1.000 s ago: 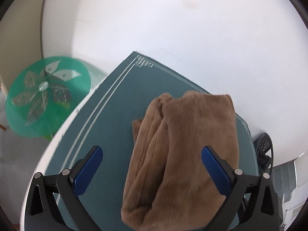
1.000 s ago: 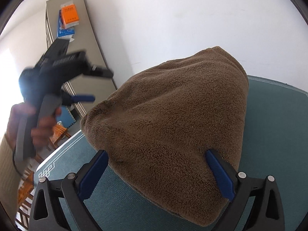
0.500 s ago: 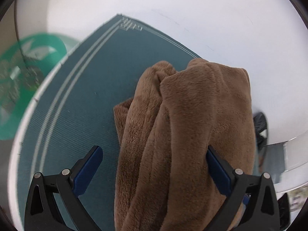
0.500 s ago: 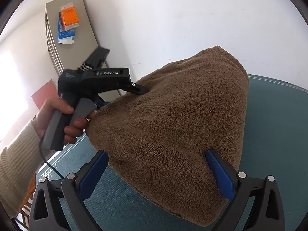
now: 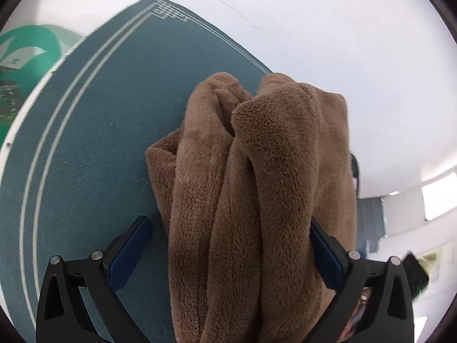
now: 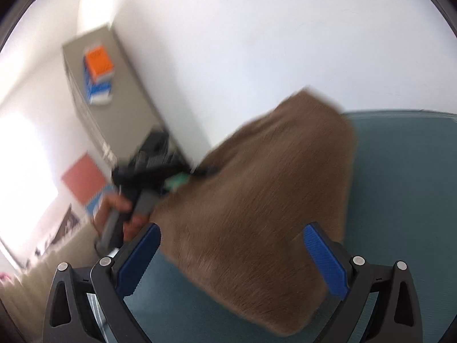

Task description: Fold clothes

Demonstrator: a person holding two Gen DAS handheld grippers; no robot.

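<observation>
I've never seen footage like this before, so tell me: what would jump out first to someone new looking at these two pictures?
The fluffy brown garment dominates both views, bunched in thick folds on a teal mat, between the blue pads of the open left gripper. In the blurred right wrist view the open right gripper frames the same cloth. Behind it, a grey cabinet against the white wall carries an orange and blue box.

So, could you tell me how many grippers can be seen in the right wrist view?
2. The right gripper fills the bottom foreground, its blue fingers spread over the brown garment. The left gripper, blurred, meets the garment's left edge, held by a hand.
</observation>
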